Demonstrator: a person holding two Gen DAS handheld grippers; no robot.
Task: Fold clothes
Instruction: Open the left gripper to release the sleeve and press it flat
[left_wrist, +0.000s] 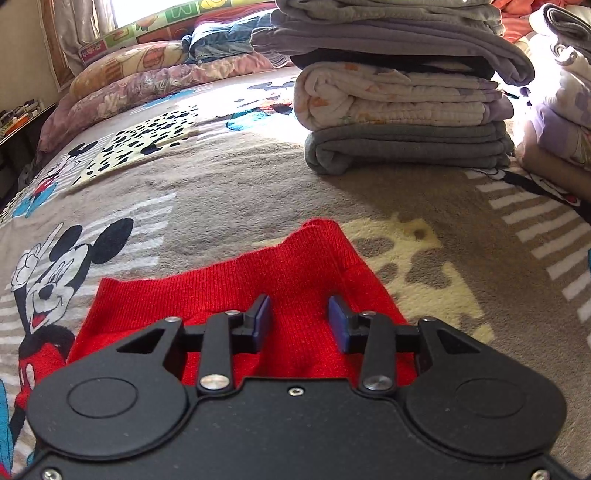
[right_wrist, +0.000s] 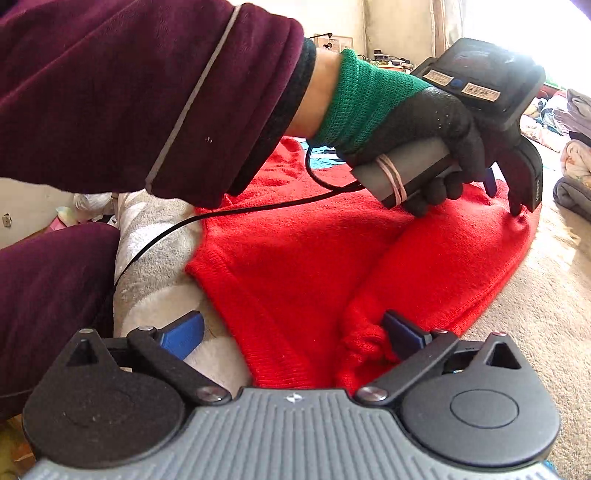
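Cartoon-print blanket (left_wrist: 207, 192) bears folded stacks (left_wrist: 402, 110) beyond the red sweater (left_wrist: 295, 273); both grippers' jaws apart.

Left wrist view: we see open blanket (left_wrist: 229, 192) between the red knit garment (left_wrist: 258, 291) and the far stack of folded clothes (left_wrist: 402, 92), leaving passage ahead and to the left. The stack blocks the far right; a second pile (left_wrist: 561, 122) closes the right edge, and pillows (left_wrist: 147, 74) line the far left. Right wrist view: we find the person's sleeve (right_wrist: 147, 92) and gloved hand (right_wrist: 406, 129) spanning the space above the garment, with a black cable (right_wrist: 221, 218) trailing across it. To the right, bare blanket (right_wrist: 546, 295) lies unobstructed.
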